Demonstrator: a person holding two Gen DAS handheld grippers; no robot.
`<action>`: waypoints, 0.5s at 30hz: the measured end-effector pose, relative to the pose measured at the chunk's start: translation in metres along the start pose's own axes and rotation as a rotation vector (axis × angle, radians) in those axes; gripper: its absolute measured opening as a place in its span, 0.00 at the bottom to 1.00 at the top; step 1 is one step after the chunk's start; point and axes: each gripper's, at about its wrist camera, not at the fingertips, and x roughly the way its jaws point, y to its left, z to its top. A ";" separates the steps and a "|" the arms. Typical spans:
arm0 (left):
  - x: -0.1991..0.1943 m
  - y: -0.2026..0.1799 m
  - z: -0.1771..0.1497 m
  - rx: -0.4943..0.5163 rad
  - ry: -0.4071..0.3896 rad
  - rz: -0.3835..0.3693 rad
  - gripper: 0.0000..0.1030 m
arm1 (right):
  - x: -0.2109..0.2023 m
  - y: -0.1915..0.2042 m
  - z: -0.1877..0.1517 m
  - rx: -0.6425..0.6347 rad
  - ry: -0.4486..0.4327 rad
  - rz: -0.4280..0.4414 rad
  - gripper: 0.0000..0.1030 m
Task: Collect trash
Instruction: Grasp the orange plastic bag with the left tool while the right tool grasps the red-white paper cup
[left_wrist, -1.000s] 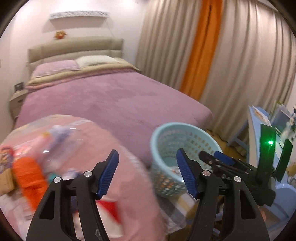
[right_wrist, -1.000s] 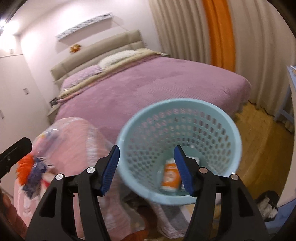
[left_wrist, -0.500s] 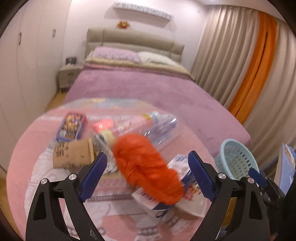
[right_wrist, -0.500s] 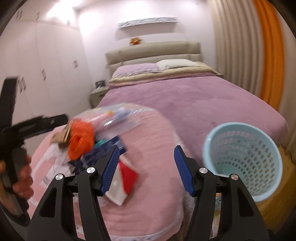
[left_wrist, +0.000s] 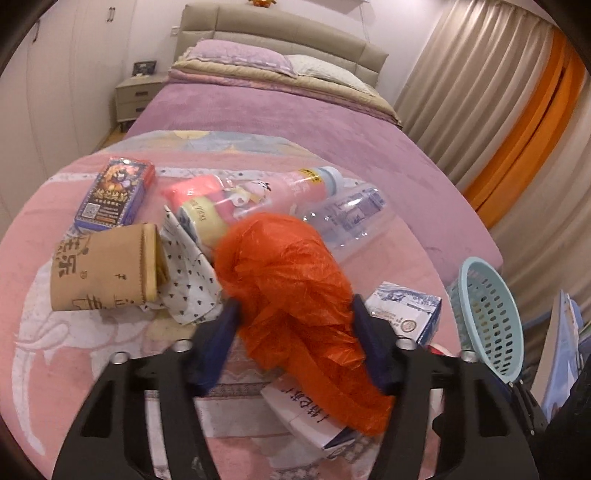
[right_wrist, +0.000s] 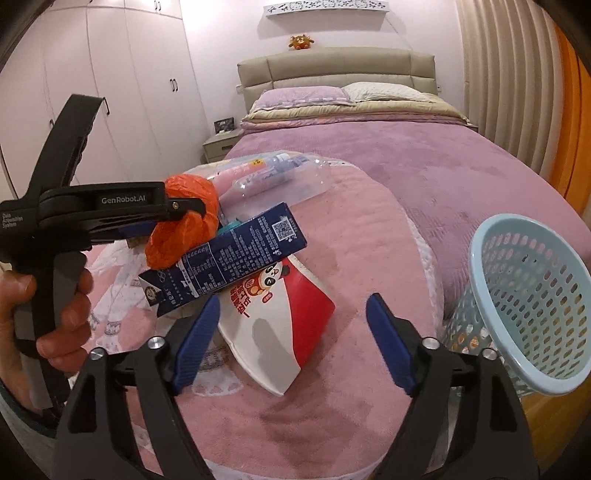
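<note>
At centre frame of the left view, an orange bag (left_wrist: 295, 295) is seen between the just-closing pads of the left gripper (left_wrist: 297, 332), its long axis running from upper left to lower right. Whether it is pinched cannot be told. Lower right, a carton (left_wrist: 406, 314) lies beside it. The right gripper (right_wrist: 291, 339), jaws wide and just opened, hovers over a red-white pack (right_wrist: 284, 325); a basket (right_wrist: 532, 295) stands at right.

A crumpled orange plastic bag (left_wrist: 291, 295) tops the heap on the pink blanket (left_wrist: 44, 206), over a dark blue carton (right_wrist: 225, 254) and a red-and-white cup (right_wrist: 284, 321) (lying flattened). A clear bottle (left_wrist: 347, 218) lies behind; the pale blue basket (right_wrist: 532, 306) stands tilted alongside.
</note>
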 end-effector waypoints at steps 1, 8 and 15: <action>-0.001 0.001 -0.001 0.005 -0.004 0.001 0.46 | 0.002 0.002 -0.001 -0.009 0.010 0.009 0.78; -0.026 0.013 -0.011 0.017 -0.047 -0.013 0.37 | 0.015 0.012 -0.010 -0.059 0.046 0.027 0.91; -0.053 0.023 -0.022 0.027 -0.089 -0.015 0.37 | 0.038 0.016 -0.004 -0.076 0.082 0.021 0.91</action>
